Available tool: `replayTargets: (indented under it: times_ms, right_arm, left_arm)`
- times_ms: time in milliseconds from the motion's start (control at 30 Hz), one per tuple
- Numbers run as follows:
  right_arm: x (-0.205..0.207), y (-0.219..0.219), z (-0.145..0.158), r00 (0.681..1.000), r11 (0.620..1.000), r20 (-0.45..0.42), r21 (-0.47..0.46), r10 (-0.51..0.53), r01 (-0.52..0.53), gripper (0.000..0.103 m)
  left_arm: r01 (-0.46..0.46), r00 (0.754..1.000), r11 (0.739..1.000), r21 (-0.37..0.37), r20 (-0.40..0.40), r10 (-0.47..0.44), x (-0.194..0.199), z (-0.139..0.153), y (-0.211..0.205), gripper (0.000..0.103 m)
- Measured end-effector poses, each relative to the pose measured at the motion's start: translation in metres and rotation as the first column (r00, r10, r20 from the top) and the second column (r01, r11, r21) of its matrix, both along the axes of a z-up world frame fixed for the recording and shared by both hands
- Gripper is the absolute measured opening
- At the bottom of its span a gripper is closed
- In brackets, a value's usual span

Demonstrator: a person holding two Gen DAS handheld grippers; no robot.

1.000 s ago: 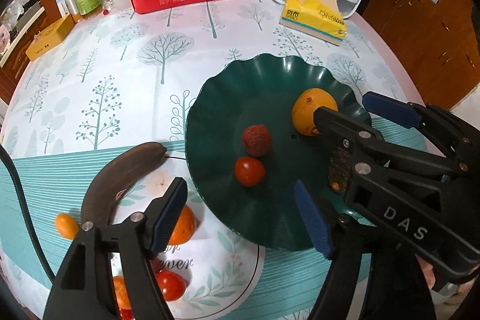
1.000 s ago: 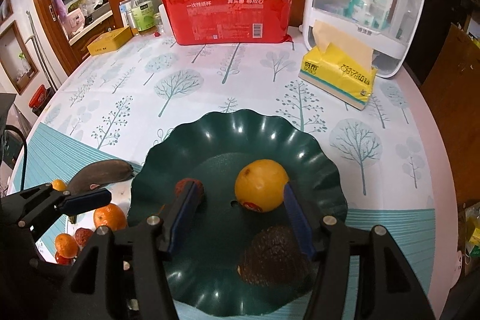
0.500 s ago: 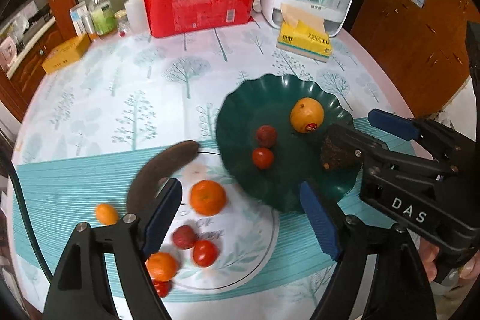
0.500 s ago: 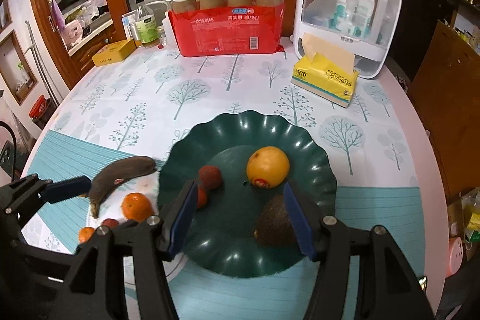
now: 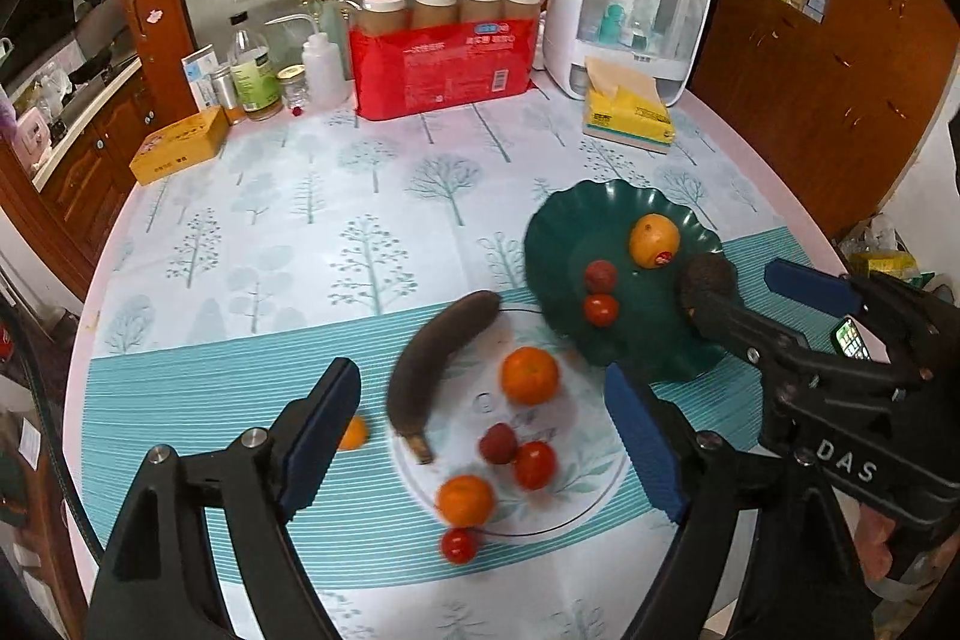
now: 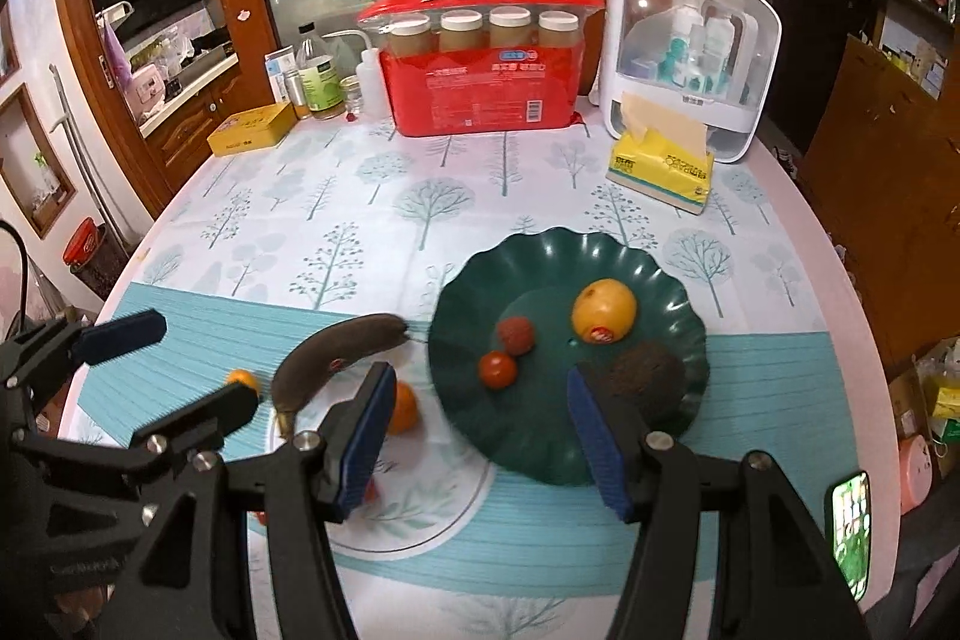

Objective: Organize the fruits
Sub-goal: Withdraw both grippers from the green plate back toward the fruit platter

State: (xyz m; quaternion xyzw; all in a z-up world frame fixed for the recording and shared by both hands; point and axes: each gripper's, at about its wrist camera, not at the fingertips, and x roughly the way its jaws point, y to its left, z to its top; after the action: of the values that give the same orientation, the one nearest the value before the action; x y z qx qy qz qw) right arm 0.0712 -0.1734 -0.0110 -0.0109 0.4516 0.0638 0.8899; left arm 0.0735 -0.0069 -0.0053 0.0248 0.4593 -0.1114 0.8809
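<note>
A dark green scalloped plate (image 5: 552,244) (image 6: 678,280) holds an orange (image 5: 654,232) (image 6: 603,310), a lychee (image 5: 601,276) (image 6: 516,335), a cherry tomato (image 5: 600,309) (image 6: 497,369) and a dark avocado (image 5: 708,274) (image 6: 651,376). Left of it, on the mat, lie a blackened banana (image 5: 435,358) (image 6: 336,358), a tangerine (image 5: 529,375) (image 6: 403,407), a lychee (image 5: 498,443), tomatoes (image 5: 534,465) and small oranges (image 5: 465,500). My left gripper (image 5: 480,445) is open above these loose fruits. My right gripper (image 6: 480,439) is open above the plate's near-left edge.
At the back of the round table stand a red pack of cups (image 5: 444,58), bottles (image 5: 255,76), a yellow box (image 5: 180,145), a white organizer (image 5: 630,16) and a yellow tissue pack (image 5: 627,115). A phone (image 6: 849,538) shows at the right.
Both grippers have pulled back and up from the plate. More of the table and the loose fruits have come into view. Both stay open and empty.
</note>
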Motion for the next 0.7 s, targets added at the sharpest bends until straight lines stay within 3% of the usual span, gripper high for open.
replayTargets:
  times_ms: [267, 700]
  right_arm:
    - [-0.011, 0.041, -0.014, 0.999, 1.0, -0.047, -0.021, -0.012, 0.011, 0.06]
    - [-0.008, 0.065, -0.085, 0.97, 0.998, -0.233, 0.01, -0.063, 0.067, 0.06]
  left_arm:
    - [-0.002, 1.0, 1.0, 0.01, -0.022, 0.003, 0.004, -0.023, 0.048, 0.083]
    - [-0.049, 0.986, 0.998, 0.026, -0.156, 0.052, 0.027, -0.105, 0.108, 0.083]
